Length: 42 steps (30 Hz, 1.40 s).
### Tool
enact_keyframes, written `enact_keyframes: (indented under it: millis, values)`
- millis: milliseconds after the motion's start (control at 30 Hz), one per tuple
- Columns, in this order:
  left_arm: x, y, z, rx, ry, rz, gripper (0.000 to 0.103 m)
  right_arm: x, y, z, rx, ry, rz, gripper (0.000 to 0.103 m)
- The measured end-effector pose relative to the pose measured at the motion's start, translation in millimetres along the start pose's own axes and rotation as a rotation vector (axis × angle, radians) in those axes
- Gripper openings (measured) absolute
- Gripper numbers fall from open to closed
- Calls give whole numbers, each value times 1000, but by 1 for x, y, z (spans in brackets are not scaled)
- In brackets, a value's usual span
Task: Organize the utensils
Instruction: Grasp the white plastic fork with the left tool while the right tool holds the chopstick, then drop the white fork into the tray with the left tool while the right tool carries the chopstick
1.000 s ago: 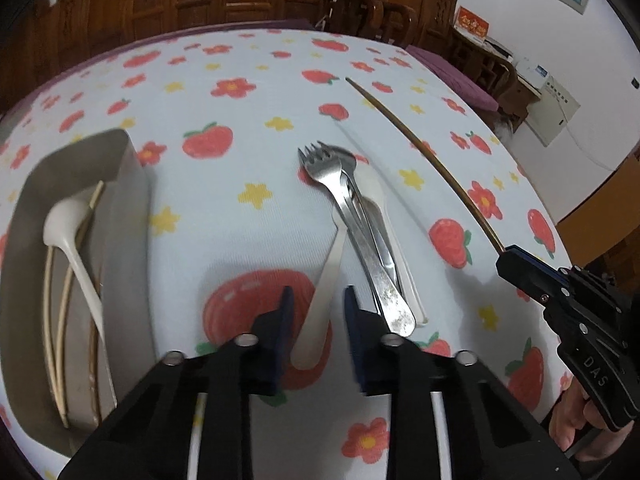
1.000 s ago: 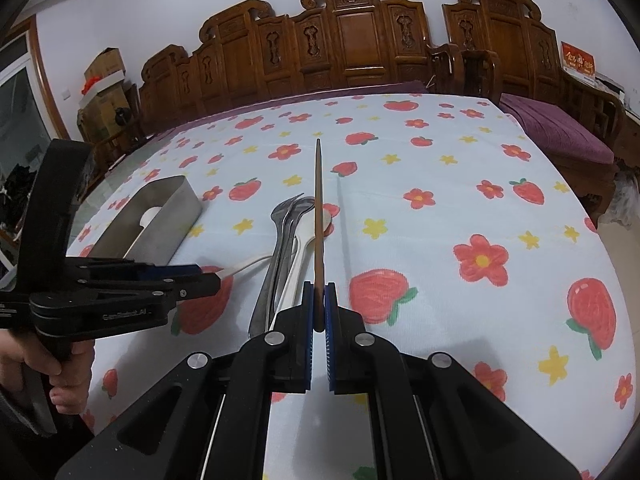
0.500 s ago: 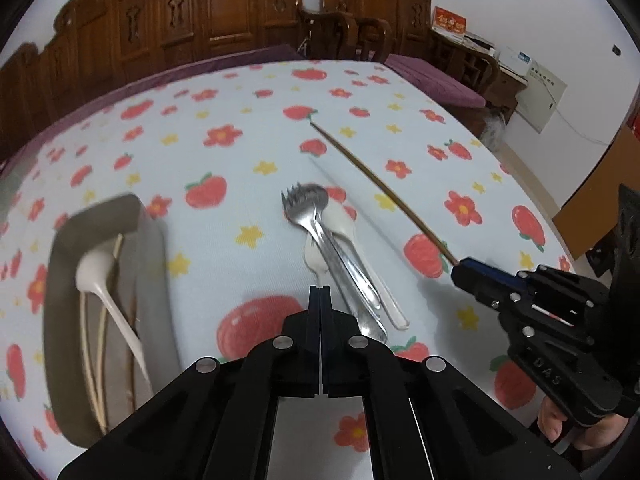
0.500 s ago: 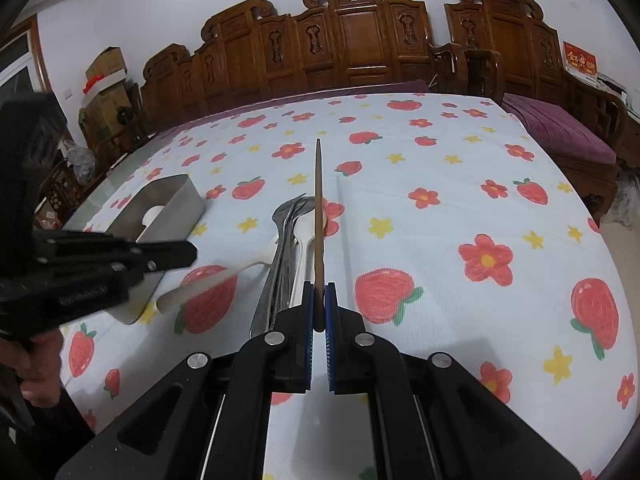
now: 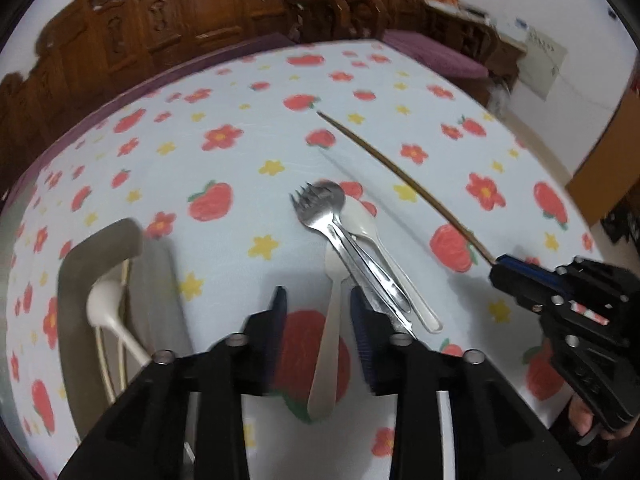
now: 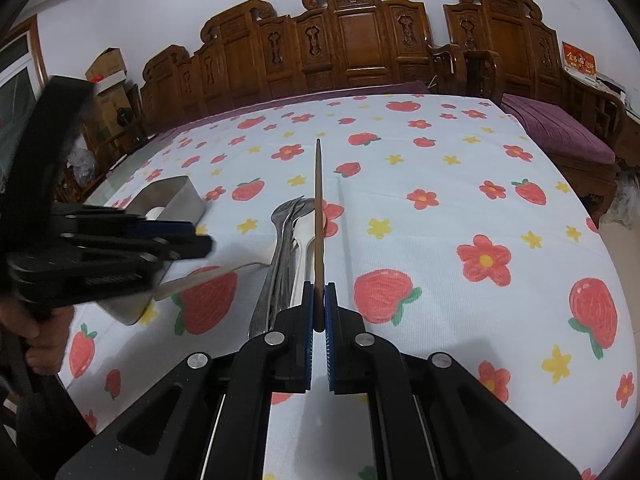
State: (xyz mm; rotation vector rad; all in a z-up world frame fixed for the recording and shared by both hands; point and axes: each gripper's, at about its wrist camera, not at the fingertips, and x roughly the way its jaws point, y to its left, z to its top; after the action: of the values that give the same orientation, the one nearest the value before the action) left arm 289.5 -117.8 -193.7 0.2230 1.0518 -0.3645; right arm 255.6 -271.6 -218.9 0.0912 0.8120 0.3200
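A big table under a white cloth (image 6: 460, 184) printed with strawberries and red flowers fills most of the room in front of me, with a row of carved wooden chairs (image 6: 352, 40) lined up along its far side. Toward the left sits a metal tray (image 5: 70, 264); inside it lie a white ladle-like spoon (image 5: 106, 308) and a few pale chopsticks (image 5: 100, 356) running lengthwise.

The left gripper (image 5: 318, 312) hangs low over the near part of the cloth with its two fingers spread apart, and the handle of a white plastic spoon (image 5: 328, 344) lies on the cloth in the gap between them; neither finger looks to be touching it. The right gripper (image 6: 319, 312) is on the near right side, pinched tight on the near end of a long brown chopstick (image 6: 318, 216), which points away toward the far side and is held above the cloth, its shadow falling just to the right of it.

Between the tray and that chopstick lies a small heap of cutlery: a steel fork (image 5: 320, 216) with its tines toward the far side, a second metal piece lying under it, and another white spoon (image 5: 366, 228) just to the right, touching them. The first white spoon's bowl end is tucked under the fork.
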Motion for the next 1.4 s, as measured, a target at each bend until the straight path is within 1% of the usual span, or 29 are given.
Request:
enact_keyframes:
  millis: [100, 167, 200, 233, 267, 333, 433, 500, 533, 567, 667, 867, 933, 1000, 1033, 1067, 1100, 1133, 1333, 1400]
  values:
    - [16, -5, 5, 21, 44, -11, 31, 0, 0, 0, 1, 0, 2, 6]
    - [27, -7, 5, 30, 87, 6, 29, 1, 1, 0, -3, 5, 1, 6]
    - [34, -7, 4, 30, 113, 9, 19, 1, 1, 0, -3, 5, 2, 6]
    - [38, -7, 3, 28, 131, -1, 14, 1, 1, 0, -3, 5, 3, 6]
    - [39, -7, 1, 25, 143, -11, 10, 1, 1, 0, -2, 6, 2, 6]
    - [37, -8, -2, 30, 137, -31, 8, 1, 1, 1, -1, 6, 3, 6]
    - [25, -8, -4, 37, 109, -9, 7, 2, 3, 0, -8, 11, 3, 6]
    - [11, -7, -4, 33, 93, -12, 7, 3, 5, 0, -15, 13, 3, 6]
    - [7, -7, -4, 34, 86, -6, 5, 3, 6, 0, -18, 13, 4, 6]
    - [0, -5, -6, 38, 73, 11, 0, 3, 7, -1, -20, 14, 4, 6]
    - [-15, 0, -8, 34, 58, 14, 0, 4, 11, -2, -29, 20, 9, 6]
    - [-22, 11, -21, 15, 39, 31, 0, 4, 18, -5, -51, 26, 13, 6]
    - [-21, 17, -29, -10, 49, 28, 0, 4, 20, -6, -56, 28, 13, 6]
    - [-19, 17, -39, -6, 59, 26, 0, 4, 21, -6, -58, 28, 14, 6]
    - [-16, 15, -45, 0, 70, 26, 7, 4, 21, -6, -58, 29, 13, 6]
    - [-13, 13, -50, 7, 77, 26, 11, 4, 21, -6, -58, 28, 13, 6]
    - [-10, 11, -53, 11, 80, 28, 18, 4, 21, -5, -56, 27, 14, 6]
    - [-7, 9, -56, 18, 86, 31, 22, 4, 21, -5, -56, 26, 16, 6]
    - [14, 2, -64, 27, 136, 58, 22, 4, 22, -5, -63, 32, 15, 6]
    - [14, 2, -63, 27, 133, 60, 21, 3, 23, -5, -63, 30, 17, 6]
